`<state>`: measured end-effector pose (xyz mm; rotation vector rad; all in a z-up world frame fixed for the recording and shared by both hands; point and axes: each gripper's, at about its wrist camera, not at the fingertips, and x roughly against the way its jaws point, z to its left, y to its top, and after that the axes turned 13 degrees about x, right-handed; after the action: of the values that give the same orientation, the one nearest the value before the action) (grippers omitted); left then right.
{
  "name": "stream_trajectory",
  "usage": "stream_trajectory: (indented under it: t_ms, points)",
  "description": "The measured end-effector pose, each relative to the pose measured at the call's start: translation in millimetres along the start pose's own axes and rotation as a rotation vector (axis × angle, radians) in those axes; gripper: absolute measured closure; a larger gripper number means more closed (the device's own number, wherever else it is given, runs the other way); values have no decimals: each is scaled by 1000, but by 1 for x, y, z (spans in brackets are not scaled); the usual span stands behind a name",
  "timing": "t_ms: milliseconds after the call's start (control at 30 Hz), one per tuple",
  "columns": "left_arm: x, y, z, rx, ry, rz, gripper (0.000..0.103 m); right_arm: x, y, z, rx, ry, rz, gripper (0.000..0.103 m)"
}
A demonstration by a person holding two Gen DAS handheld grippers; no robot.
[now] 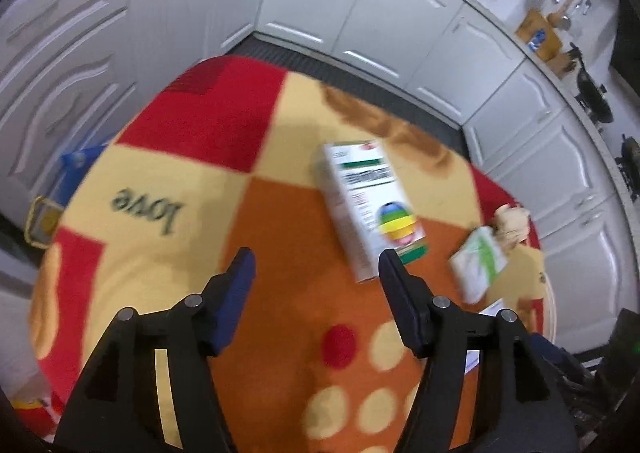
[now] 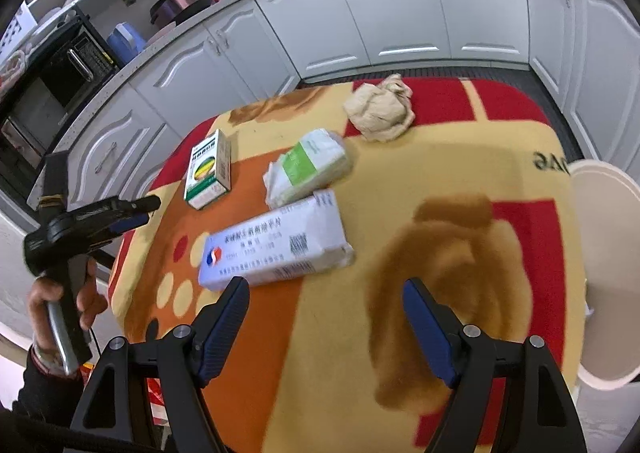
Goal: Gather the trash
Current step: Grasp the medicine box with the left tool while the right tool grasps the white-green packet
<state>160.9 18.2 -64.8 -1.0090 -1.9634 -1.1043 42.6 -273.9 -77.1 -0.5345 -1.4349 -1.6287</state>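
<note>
On the patterned cloth of the table (image 2: 460,173) lie a small white medicine box with a coloured globe (image 1: 370,209) (image 2: 210,171), a green-and-white packet (image 1: 478,263) (image 2: 310,165), a long white box with print (image 2: 276,243) and a crumpled beige paper wad (image 2: 380,109) (image 1: 510,223). My left gripper (image 1: 316,267) is open and empty, just near of the small medicine box; it also shows in the right wrist view (image 2: 132,209) at the table's left edge. My right gripper (image 2: 326,297) is open and empty, just near of the long white box.
A white bin (image 2: 608,273) stands at the table's right edge. White kitchen cabinets (image 2: 400,13) ring the table. A blue and yellow object (image 1: 60,189) lies on the floor to the left. A microwave (image 2: 52,77) sits on the counter.
</note>
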Motion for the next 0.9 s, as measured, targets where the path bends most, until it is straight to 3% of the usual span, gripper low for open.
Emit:
stream_trajectory:
  t_ms: [133,367,433,533,733,800,833,900]
  points:
    - [-20,8,-22,13,-9,11,40,-16,25,-1,-29,-8,5,24]
    - [-60,24,-47,27,50,46,40,-49,52,-2,-20,-26,38,23]
    - [-65,24,-49,20,62,52,40,-57,58,0,8,-36,34,21]
    - [-72,26,-50,-2,86,65,40,-71,66,5,80,-44,57,4]
    - [-75,26,-48,-14,81,75,40,-95,72,9,199,-94,106,4]
    - [-75,25,-47,-25,70,74,41,-92,72,9,213,-113,78,20]
    - [-75,24,-47,-32,64,73,42,-88,71,8,218,-126,63,39]
    - [-72,21,-45,-46,44,74,43,-81,71,5,212,-107,50,45]
